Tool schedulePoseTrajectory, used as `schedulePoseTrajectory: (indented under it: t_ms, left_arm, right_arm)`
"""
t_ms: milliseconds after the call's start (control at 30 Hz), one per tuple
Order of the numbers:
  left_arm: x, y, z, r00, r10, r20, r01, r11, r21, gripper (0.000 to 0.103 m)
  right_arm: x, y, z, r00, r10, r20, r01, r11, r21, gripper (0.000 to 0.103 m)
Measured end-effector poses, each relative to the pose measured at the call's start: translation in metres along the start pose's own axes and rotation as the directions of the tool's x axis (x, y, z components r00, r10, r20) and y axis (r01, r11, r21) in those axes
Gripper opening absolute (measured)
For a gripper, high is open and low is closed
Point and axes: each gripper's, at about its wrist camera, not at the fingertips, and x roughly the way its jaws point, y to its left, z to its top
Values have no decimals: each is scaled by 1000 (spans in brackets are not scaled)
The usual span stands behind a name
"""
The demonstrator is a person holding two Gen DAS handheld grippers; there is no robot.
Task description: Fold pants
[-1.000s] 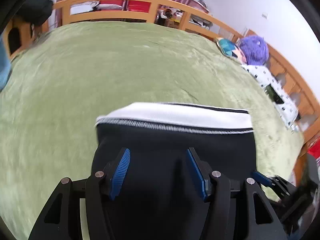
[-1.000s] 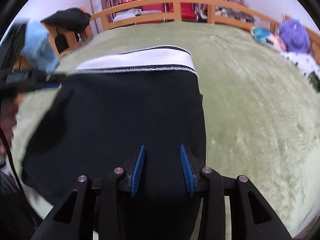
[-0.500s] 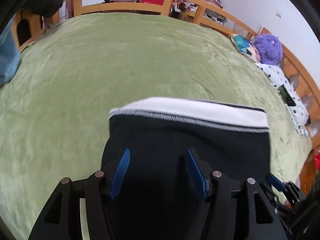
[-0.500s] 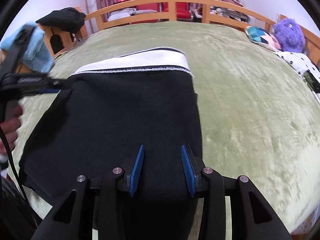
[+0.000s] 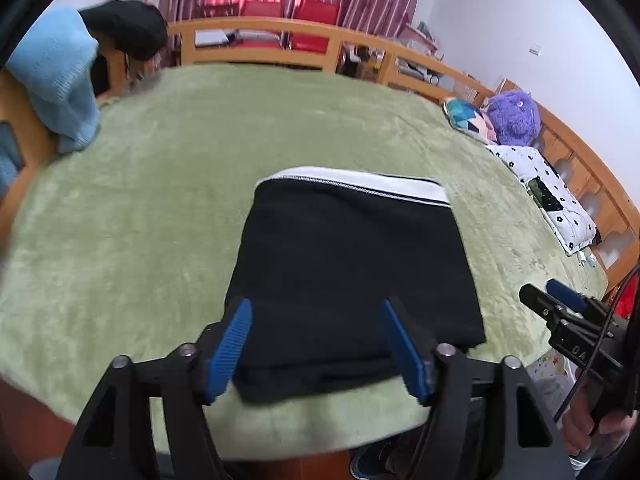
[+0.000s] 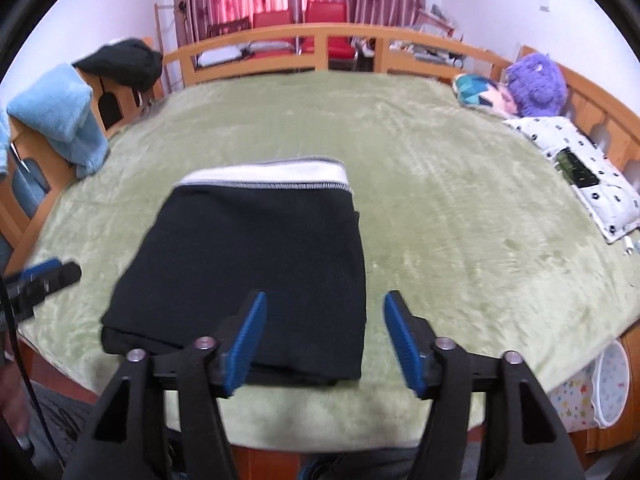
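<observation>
pants (image 5: 352, 264) folded, flat on bed (image 5: 160, 208) | left gripper (image 5: 320, 344), right gripper (image 6: 324, 340): jaws spread, pulled back since 1.0 s ago

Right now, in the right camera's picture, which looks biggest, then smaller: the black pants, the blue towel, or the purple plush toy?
1. Black pants
2. Blue towel
3. Purple plush toy
The pants lie nearest the camera, so they look extra big.

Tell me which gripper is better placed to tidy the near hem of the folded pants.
Probably left. The left gripper is open and centred over the pants at their near hem; the right gripper, also open, sits off their right edge, half over green blanket.
</observation>
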Motion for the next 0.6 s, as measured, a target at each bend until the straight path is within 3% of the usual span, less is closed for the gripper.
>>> schedulePoseTrajectory:
  t_ms: [67, 167, 233, 600]
  left_arm:
    - [-21, -8, -7, 999, 10, 39, -11, 1000, 19, 75]
    - [-45, -22, -15, 997, 13, 79, -17, 998, 57, 85]
    - [-58, -29, -19, 995, 2, 104, -9, 998, 65, 86]
    - [-86, -56, -38, 988, -52, 147, 41, 996, 76, 90]
  right_arm:
    - [-20, -1, -2, 1000, -1, 25, 1, 1000, 16, 85]
    - [-50, -2, -7, 997, -3, 72, 0, 999, 37, 94]
    - [-66, -1, -11, 994, -12, 107, 8, 999, 35, 98]
    - [-111, -8, -29, 985, -54, 161, 50, 998, 30, 102]
